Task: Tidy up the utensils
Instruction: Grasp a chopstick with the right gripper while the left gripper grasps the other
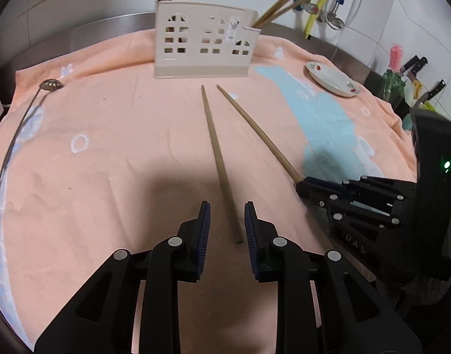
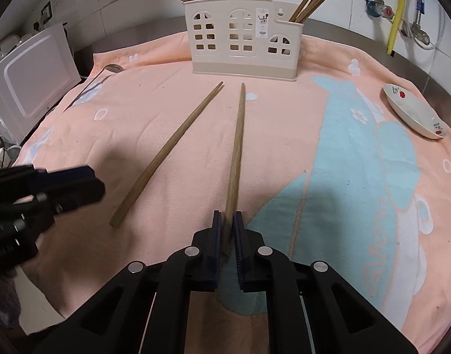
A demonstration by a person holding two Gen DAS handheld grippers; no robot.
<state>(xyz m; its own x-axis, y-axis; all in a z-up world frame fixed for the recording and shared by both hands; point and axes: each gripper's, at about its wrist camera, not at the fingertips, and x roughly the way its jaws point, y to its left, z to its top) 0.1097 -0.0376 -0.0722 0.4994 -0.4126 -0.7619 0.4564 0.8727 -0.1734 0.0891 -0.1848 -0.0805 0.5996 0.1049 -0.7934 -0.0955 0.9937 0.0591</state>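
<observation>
Two wooden chopsticks lie on the peach towel in front of a cream utensil holder (image 1: 206,39) (image 2: 243,38) that holds several chopsticks. My left gripper (image 1: 227,216) is open, its fingers on either side of the thick end of the left chopstick (image 1: 218,159) (image 2: 169,150). My right gripper (image 2: 228,225) is shut on the thick end of the right chopstick (image 2: 236,153) (image 1: 255,126); in the left wrist view it (image 1: 302,185) sits at that chopstick's end. The left gripper (image 2: 87,183) shows at the left of the right wrist view.
A slotted metal spoon (image 1: 25,121) lies at the towel's left edge. A white flowered dish (image 1: 331,78) (image 2: 414,110) sits at the right. A white microwave (image 2: 31,79) stands left. Knives (image 1: 417,73) and pipes (image 1: 322,0) are at the back right wall.
</observation>
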